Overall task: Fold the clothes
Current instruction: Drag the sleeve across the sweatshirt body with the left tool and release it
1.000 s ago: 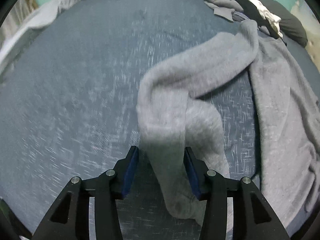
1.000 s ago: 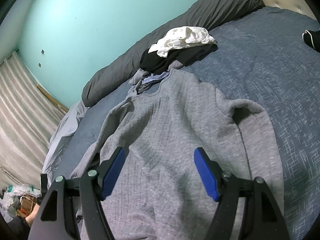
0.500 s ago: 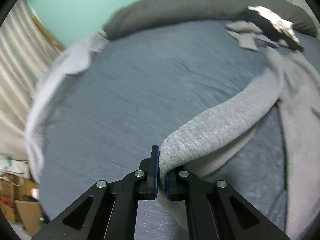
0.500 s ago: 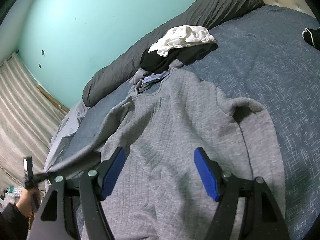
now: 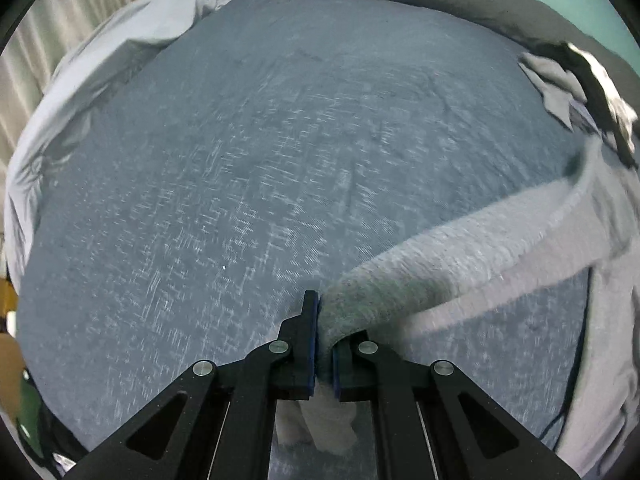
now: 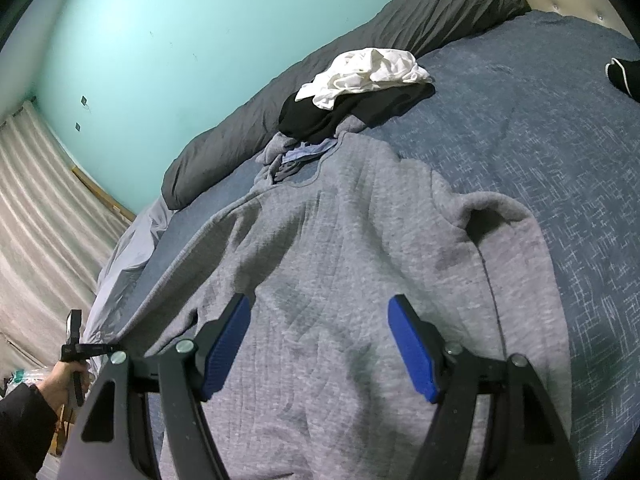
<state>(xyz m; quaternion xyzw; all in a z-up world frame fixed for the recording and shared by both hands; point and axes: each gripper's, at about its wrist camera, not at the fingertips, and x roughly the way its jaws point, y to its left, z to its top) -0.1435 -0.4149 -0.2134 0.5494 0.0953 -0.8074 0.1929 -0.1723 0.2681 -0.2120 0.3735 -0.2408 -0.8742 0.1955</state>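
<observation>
Sweatshirt: a grey quilted-knit sweatshirt (image 6: 340, 260) lies spread out flat on the blue bedspread (image 6: 540, 140), neck opening pointing toward the clothes pile, hem toward the right wrist camera.

Left sleeve: the sleeve (image 5: 460, 264) is pulled out sideways off the body, stretched fairly taut across the bedspread; a bit of the cuff end hangs down below the fingers.

Left gripper: the left gripper (image 5: 325, 344) has its jaws pinched together on that sleeve near the cuff. In the right wrist view you can see it way off at the left edge, with the person's hand (image 6: 68, 378) in a dark cuff on the handle.

Right gripper: the right gripper (image 6: 322, 350) hovers over the lower body of the sweatshirt, blue pads (image 6: 410, 350) wide apart, nothing between them.

Right sleeve: looks folded in along the sweatshirt's right side, with a small dark hollow at the shoulder.

Clothes pile: white garment (image 6: 368, 70) on top of a black garment (image 6: 340, 114), right by the collar.

Background: long dark grey pillow (image 6: 320, 68) along the teal wall (image 6: 180, 20); pale grey sheet (image 5: 100, 72) bunched at the bed's edge.
</observation>
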